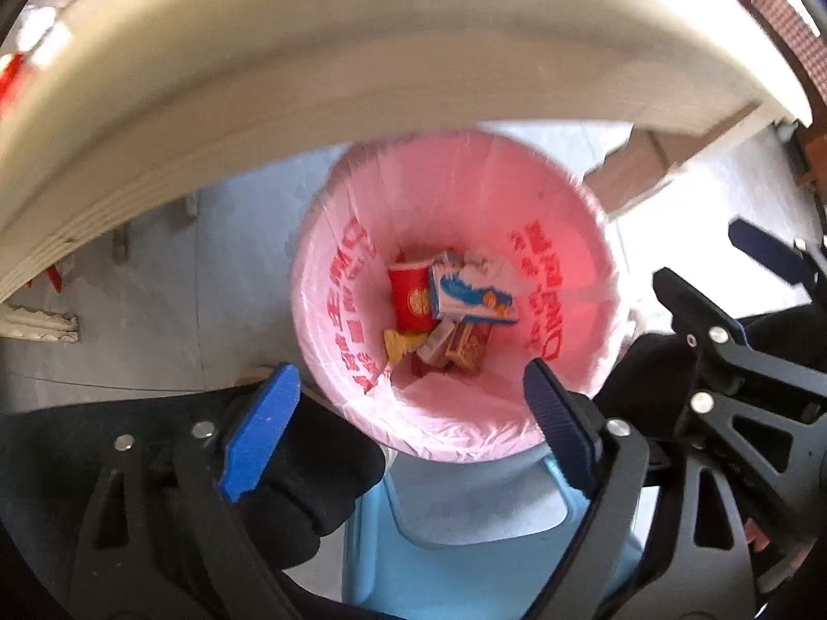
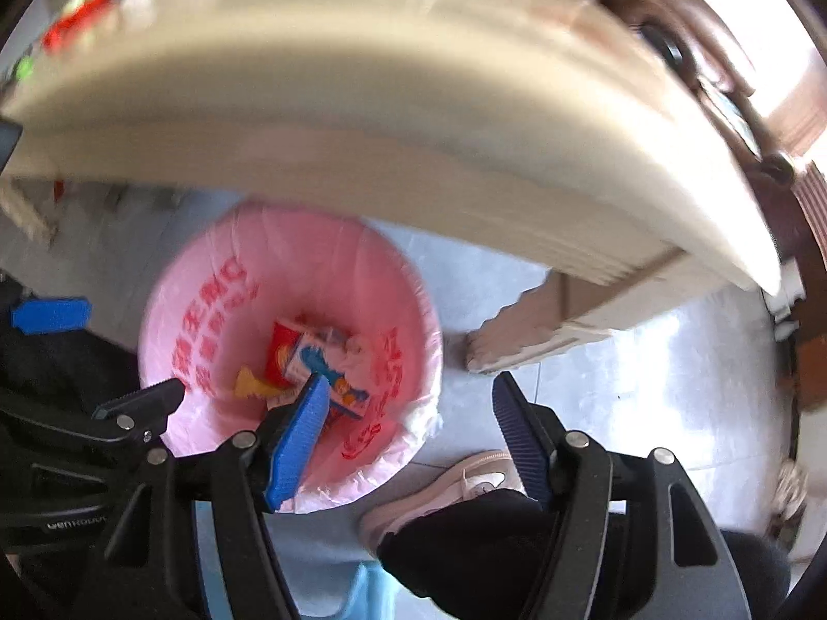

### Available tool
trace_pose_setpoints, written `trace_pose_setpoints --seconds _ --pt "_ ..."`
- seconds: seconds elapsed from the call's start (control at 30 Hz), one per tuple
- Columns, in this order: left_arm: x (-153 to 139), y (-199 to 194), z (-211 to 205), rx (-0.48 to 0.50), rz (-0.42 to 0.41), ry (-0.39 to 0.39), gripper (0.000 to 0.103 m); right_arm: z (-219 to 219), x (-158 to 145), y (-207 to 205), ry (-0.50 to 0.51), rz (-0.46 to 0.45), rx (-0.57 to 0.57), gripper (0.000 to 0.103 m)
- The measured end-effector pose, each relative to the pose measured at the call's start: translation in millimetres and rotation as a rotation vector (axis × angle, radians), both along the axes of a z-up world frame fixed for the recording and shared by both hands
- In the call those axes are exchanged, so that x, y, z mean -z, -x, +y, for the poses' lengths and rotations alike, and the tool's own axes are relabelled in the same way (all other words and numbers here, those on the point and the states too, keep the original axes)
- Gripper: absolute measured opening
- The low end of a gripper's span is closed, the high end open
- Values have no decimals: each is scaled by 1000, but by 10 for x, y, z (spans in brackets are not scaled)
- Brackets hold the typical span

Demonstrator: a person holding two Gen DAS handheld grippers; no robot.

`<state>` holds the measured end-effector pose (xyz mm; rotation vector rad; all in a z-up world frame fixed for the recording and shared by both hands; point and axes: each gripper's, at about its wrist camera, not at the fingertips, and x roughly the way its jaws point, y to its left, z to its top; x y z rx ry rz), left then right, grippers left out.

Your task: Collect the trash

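- Left wrist view: the left tool (image 1: 411,392) points steeply down with its jaws spread wide and nothing between them; its blue pads frame the near rim of the pink-lined bin (image 1: 568,237).
- Straight below and just ahead of this tool, at the bottom of the bin, lies the collected trash: a red carton (image 1: 408,299), a blue-and-white box (image 1: 473,297) and some yellow and brown wrappers (image 1: 439,343).
- The counter (image 1: 310,51) hangs over the far side of the bin, above and ahead of the tool, so any remaining trash would lie up and forward from it.
- Right wrist view: the right tool (image 2: 408,408) is also open and empty; the bin (image 2: 170,289) sits down and to its left, its left pad overlapping the bin mouth.
- A pale shoe (image 2: 455,480) rests on the floor between its jaws, well below them.
- Neither tool looks clearly nearer the counter edge; blur hides what lies on top.
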<state>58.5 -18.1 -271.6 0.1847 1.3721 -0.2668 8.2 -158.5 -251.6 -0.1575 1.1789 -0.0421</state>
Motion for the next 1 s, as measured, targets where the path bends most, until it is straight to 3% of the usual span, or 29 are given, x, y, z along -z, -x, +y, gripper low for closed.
trace_pose_setpoints --seconds 0.07,0.17,0.43,0.6,0.8,1.0 --pt "-210 74 43 -35 -52 9 88 -72 -155 60 -45 -25 35 66" --pt "-491 166 45 -58 -121 -19 88 -166 -539 193 -126 -97 62 83" --pt "-1554 481 85 -118 -388 16 89 -122 -1680 633 -116 -410 69 96" --pt "-2124 717 69 -129 -513 51 92 -118 -2253 903 -76 -561 90 96" --pt "-2616 1049 -30 -120 -650 63 96 -57 -2770 1278 -16 -688 115 96" --pt "-2969 1310 -12 -148 -726 87 97 -85 -3159 1667 59 -802 190 96"
